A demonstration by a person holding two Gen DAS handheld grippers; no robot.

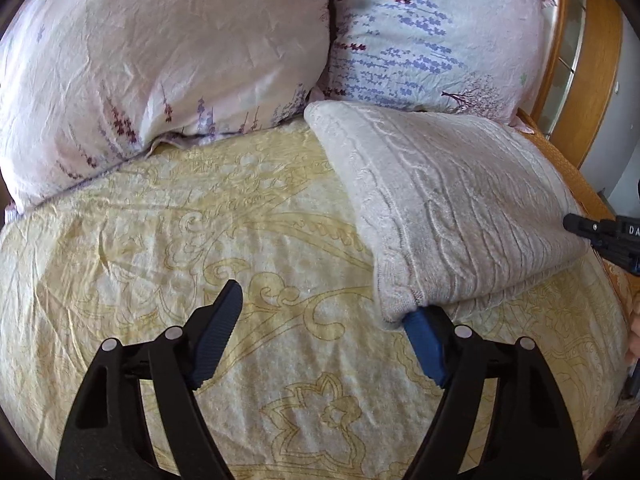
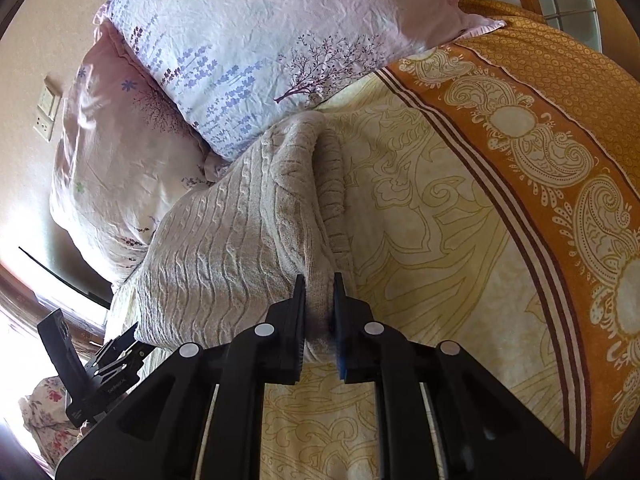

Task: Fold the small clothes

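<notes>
A cream cable-knit sweater lies folded on the yellow patterned bedspread, on the right side of the bed below the pillows. My left gripper is open; its right fingertip touches the sweater's near left corner, its left finger is over bare bedspread. In the right wrist view the sweater fills the middle. My right gripper is shut on the sweater's near edge, with knit fabric pinched between the two fingers. The right gripper also shows at the right edge of the left wrist view.
Two floral pillows lie against the head of the bed. An orange patterned border runs along the bedspread's right side. A wooden bed frame stands beyond it. The left gripper shows at lower left of the right wrist view.
</notes>
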